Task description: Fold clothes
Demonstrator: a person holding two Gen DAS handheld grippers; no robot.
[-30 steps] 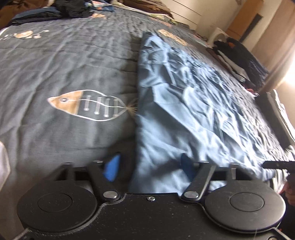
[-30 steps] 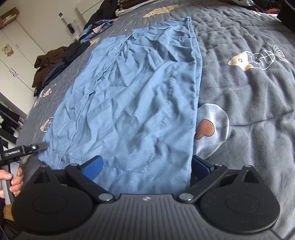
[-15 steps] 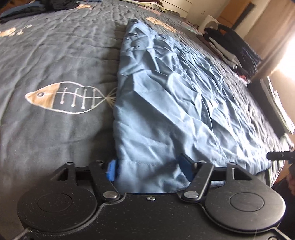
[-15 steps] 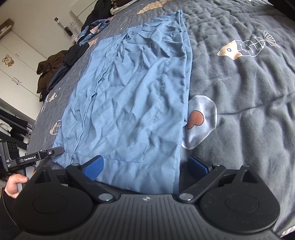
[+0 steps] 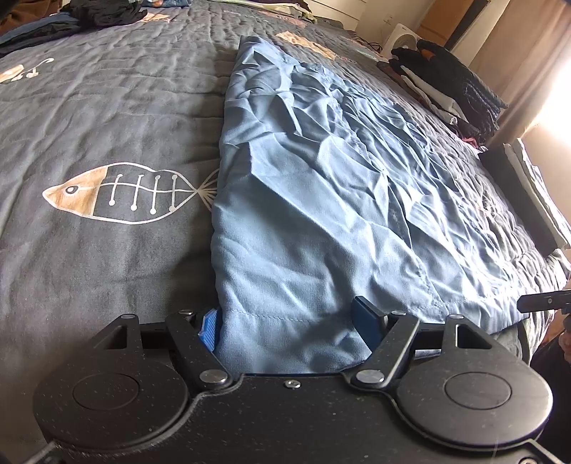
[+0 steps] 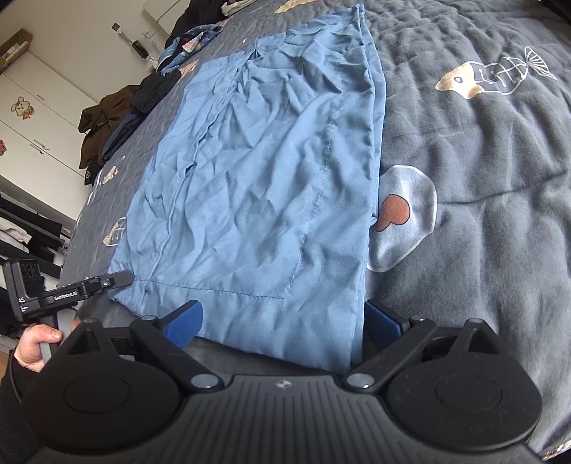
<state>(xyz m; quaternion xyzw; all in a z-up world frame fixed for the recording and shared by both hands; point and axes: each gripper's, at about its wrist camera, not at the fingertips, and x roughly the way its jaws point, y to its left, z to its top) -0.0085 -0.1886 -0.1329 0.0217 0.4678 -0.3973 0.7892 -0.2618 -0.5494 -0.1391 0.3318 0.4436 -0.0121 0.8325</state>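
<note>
Since a second ago: both views barely shift, but the left gripper (image 5: 289, 328) spreads its tongs wider over the near hem, fabric between them, pads not pinching it.
Bed: dark grey quilt (image 5: 107, 117) with fish-skeleton prints fills nearly everything in both views.
Blue garment (image 6: 257, 171): lies flat on the quilt, long and wrinkled, near hem right at the bed's front edge under both tools.
How it'll handle: looks thin, soft and light, so I'd guess it slides and bunches easily. Best grab is probably the stitched hem (image 6: 228, 291) at its two near corners.
Right gripper (image 6: 282, 326): tongs spread wide, the garment's right near corner sitting between them, nothing pinched.
Clutter: dark clothes piled at the far end (image 5: 103, 14), a stack of folded stuff (image 5: 453, 85) off the garment's far side, brown jacket (image 6: 103, 121) toward the wardrobe.
In the way: nothing on the garment itself, just wrinkles.
Small stuff: person's hand (image 6: 35, 342) gripping the left tool's handle.
</note>
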